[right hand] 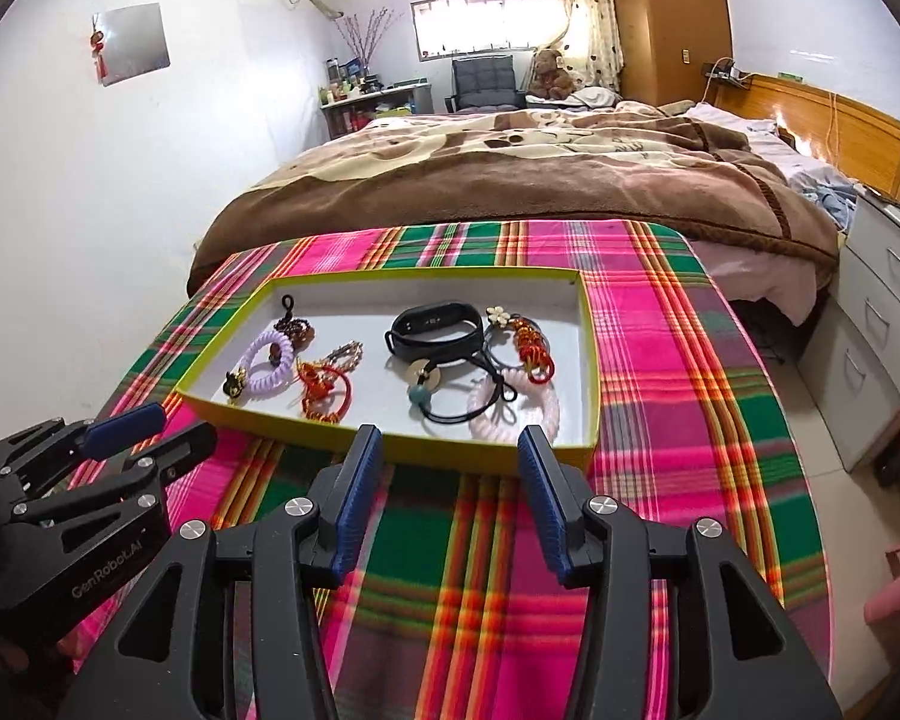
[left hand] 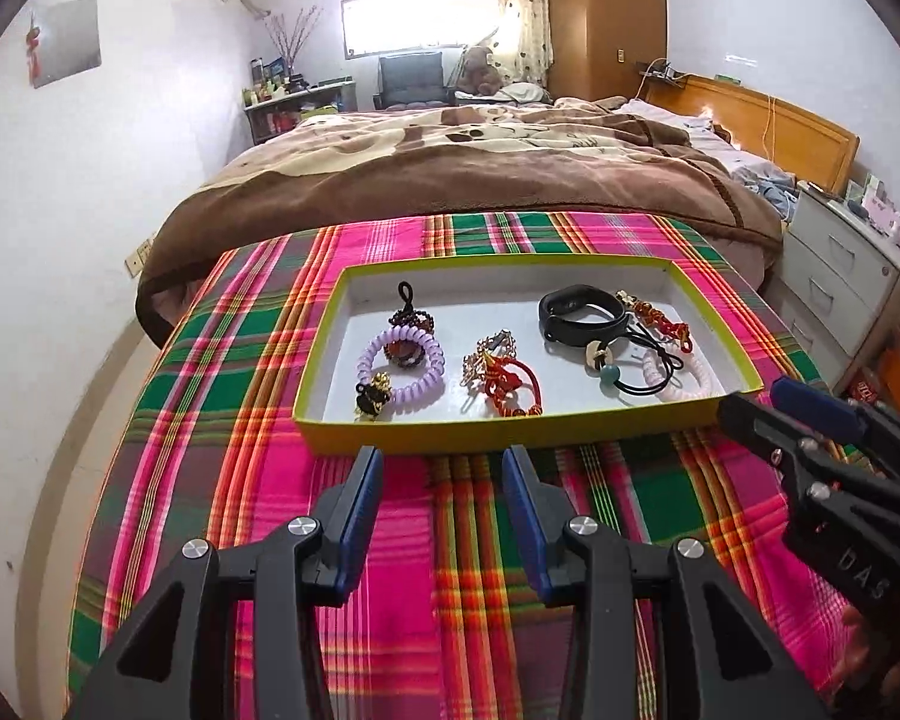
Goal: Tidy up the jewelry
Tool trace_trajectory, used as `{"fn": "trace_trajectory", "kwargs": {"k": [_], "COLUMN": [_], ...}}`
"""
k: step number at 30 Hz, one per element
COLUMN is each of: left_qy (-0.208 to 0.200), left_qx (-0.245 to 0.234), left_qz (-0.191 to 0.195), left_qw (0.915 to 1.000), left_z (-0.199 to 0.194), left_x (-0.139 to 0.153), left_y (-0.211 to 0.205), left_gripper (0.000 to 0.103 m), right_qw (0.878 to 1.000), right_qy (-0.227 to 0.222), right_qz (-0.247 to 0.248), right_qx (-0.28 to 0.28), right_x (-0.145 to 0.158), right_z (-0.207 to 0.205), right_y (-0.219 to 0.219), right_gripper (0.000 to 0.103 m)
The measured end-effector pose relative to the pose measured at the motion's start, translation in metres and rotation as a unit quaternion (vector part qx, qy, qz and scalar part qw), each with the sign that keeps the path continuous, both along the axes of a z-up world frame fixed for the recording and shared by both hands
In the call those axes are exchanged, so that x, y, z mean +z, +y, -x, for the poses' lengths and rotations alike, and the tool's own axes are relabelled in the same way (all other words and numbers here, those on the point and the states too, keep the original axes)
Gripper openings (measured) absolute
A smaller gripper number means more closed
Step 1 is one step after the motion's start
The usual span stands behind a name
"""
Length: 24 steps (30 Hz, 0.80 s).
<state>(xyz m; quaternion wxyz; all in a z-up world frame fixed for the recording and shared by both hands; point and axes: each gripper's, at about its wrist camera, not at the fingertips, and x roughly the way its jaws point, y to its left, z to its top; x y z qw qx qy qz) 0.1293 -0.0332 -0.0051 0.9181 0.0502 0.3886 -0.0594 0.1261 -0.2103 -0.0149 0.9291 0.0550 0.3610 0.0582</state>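
A shallow box with a yellow-green rim (left hand: pixel 486 429) (right hand: pixel 390 441) lies on the plaid cloth and holds the jewelry. Inside are a purple coil hair tie (left hand: pixel 402 363) (right hand: pixel 268 369), a red knotted bracelet (left hand: pixel 510 387) (right hand: pixel 324 393), a black smart band (left hand: pixel 579 312) (right hand: pixel 435 327), a black elastic with beads (left hand: pixel 609 363) (right hand: pixel 426 381), a pink coil tie (left hand: pixel 687 381) (right hand: pixel 513 408) and a red-gold charm (left hand: pixel 660 318) (right hand: pixel 531 348). My left gripper (left hand: pixel 444 462) is open and empty just short of the box's near rim. My right gripper (right hand: pixel 450 441) is open and empty at the near rim, before the pink coil.
The table carries a pink, green and orange plaid cloth (left hand: pixel 450 570) (right hand: pixel 678 372). A bed with a brown blanket (left hand: pixel 462 168) lies right behind it. White drawers (right hand: pixel 882 324) stand at the right. The other gripper shows at each view's edge (left hand: pixel 822 450) (right hand: pixel 90 468).
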Motion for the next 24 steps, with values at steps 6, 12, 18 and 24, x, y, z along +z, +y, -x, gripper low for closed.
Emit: {"fn": "trace_trajectory", "kwargs": {"k": [6,12,18,24], "left_qy": [-0.004,-0.013,-0.012,-0.011], "left_qx": [0.005,0.013,0.011,0.012], "left_qz": [0.009,0.022,0.030,0.031], "left_qw": [0.9999,0.9996,0.9994,0.9994], "left_z": [0.010,0.017,0.020,0.019], "left_x": [0.003,0.006,0.006,0.005], "left_y": [0.003,0.007,0.009,0.010], "left_gripper": [0.041,0.041,0.041,0.041], "right_qw": [1.000,1.000,1.000,1.000], "right_qy": [0.005,-0.001,0.001,0.002], "right_qz": [-0.005,-0.004,0.002,0.003], "right_qx": [-0.009,-0.014,-0.012,-0.008], "right_x": [-0.002,0.000,-0.001,-0.001], "right_z": [0.012,0.020,0.021,0.021], "right_y": [0.002,0.005,0.010,0.015], "right_gripper": [0.051,0.061,0.061,0.061]}}
